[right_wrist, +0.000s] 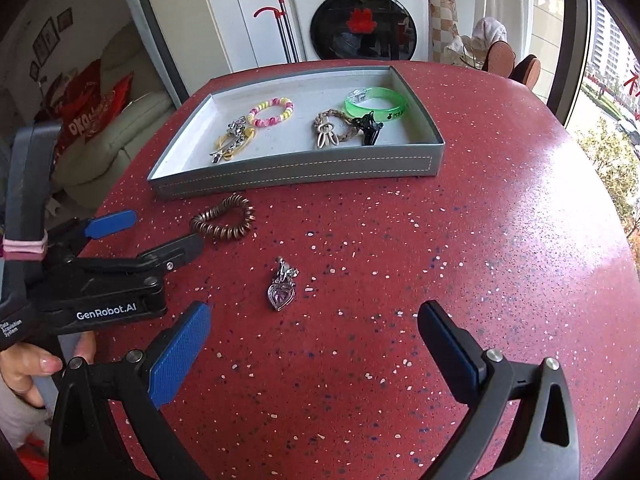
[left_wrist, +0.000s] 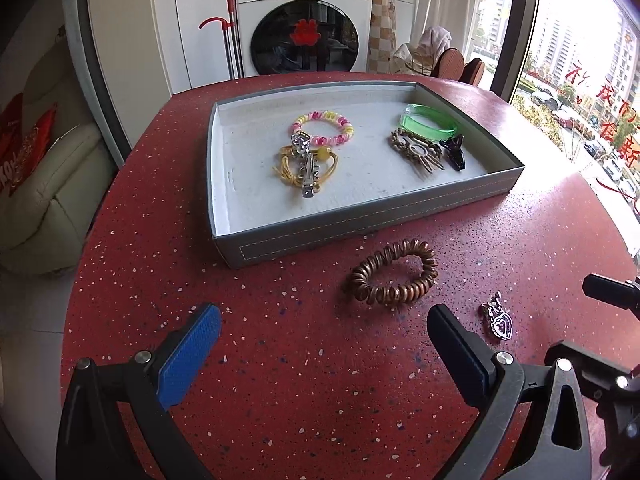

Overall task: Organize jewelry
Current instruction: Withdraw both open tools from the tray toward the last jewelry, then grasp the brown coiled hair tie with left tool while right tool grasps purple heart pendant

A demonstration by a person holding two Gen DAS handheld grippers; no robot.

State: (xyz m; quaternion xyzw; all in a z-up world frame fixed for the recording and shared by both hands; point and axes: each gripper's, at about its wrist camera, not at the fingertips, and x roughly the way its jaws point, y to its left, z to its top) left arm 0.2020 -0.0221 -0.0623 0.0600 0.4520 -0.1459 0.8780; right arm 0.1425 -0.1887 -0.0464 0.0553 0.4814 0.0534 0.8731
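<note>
While six fill tray (left_wrist: pixel 420 204), two wait.

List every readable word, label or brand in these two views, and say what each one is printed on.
"Panasonic": washing machine front panel.
"GenRobot.AI": body of the left tongs, right wrist view.
"Data Acquisition System": small print on the same body, barely legible.
Green bangle in the tray: black print, too blurred to read.
Red Chinese characters on the window: partly cut off, not read reliably.
Washer display and button labels: too small.
</note>
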